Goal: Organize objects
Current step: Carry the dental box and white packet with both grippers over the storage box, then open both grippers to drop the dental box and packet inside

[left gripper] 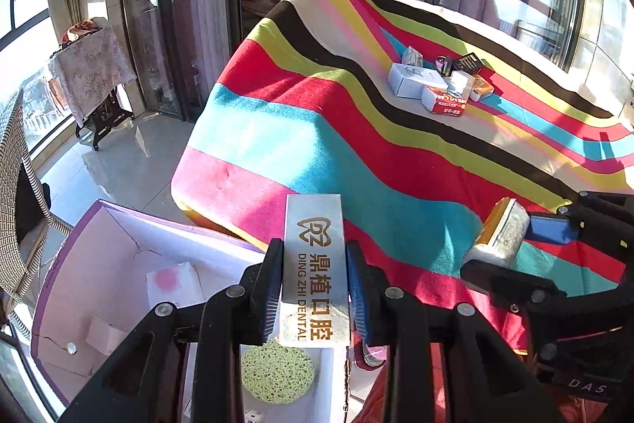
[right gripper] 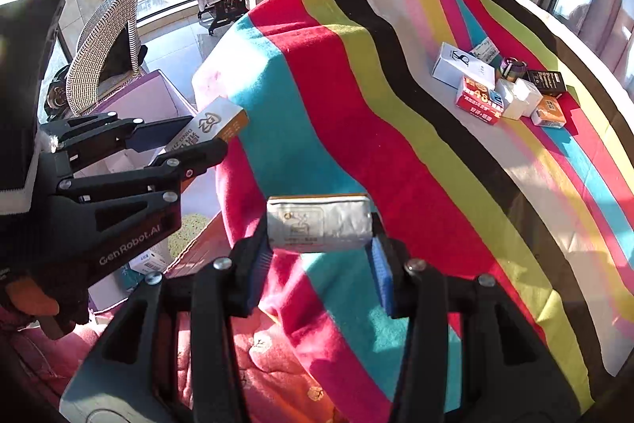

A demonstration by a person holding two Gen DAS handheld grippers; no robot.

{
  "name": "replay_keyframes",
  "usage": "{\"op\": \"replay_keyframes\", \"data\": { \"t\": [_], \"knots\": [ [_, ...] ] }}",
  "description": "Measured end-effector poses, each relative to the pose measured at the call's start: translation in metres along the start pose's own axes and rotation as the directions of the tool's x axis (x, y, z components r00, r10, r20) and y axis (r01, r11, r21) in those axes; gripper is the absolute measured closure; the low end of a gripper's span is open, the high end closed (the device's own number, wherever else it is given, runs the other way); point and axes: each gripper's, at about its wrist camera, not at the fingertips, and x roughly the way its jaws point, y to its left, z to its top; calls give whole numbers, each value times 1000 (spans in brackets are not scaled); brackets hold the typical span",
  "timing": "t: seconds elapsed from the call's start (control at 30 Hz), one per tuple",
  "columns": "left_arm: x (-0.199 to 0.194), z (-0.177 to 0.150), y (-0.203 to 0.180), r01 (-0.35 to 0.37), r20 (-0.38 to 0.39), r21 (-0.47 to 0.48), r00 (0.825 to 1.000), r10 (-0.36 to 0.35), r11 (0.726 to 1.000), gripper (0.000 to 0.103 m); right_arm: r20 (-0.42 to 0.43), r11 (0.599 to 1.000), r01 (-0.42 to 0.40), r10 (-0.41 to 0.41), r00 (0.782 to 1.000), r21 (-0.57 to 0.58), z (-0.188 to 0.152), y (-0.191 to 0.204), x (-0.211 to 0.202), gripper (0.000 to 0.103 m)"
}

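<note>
My left gripper (left gripper: 315, 288) is shut on a long silver dental box (left gripper: 315, 264) with gold lettering, held over the edge of an open purple-rimmed cardboard box (left gripper: 99, 264). My right gripper (right gripper: 319, 260) is shut on a silvery tissue packet (right gripper: 319, 222) held crosswise above the striped cloth (right gripper: 356, 106). Each gripper shows in the other's view: the right gripper (left gripper: 511, 244) at the right with its packet (left gripper: 499, 236), the left gripper (right gripper: 186, 141) at the left with the dental box (right gripper: 218, 123). Several small boxes (left gripper: 440, 82) lie clustered on the far part of the cloth.
Inside the cardboard box lie a green sponge (left gripper: 277, 371) and small white packs (left gripper: 170, 284). A wicker chair (right gripper: 107, 38) stands behind the box. A small draped table (left gripper: 91, 66) stands by the windows. The tiled floor (left gripper: 130, 161) lies to the left of the covered table.
</note>
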Motion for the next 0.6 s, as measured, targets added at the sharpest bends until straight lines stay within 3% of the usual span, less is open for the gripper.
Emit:
{"op": "replay_keyframes", "data": {
  "t": [0.2, 0.47, 0.57, 0.6],
  "knots": [
    [-6, -21, 53, -124, -40, -82, 992, 122, 989, 71, -31, 989, -110, 107, 994, -100, 7, 48, 14, 54],
    [-9, -34, 109, -272, -86, -187, 962, 260, 944, 70, -62, 932, -227, 218, 974, -284, 15, 115, 26, 54],
    [-11, -36, 120, -332, -100, -220, 943, 318, 917, 69, -66, 914, -277, 270, 961, -297, 14, 127, 29, 44],
    [-11, -35, 123, -352, -107, -230, 936, 335, 908, 60, -63, 913, -285, 279, 958, -293, 14, 127, 29, 35]
  ]
}}
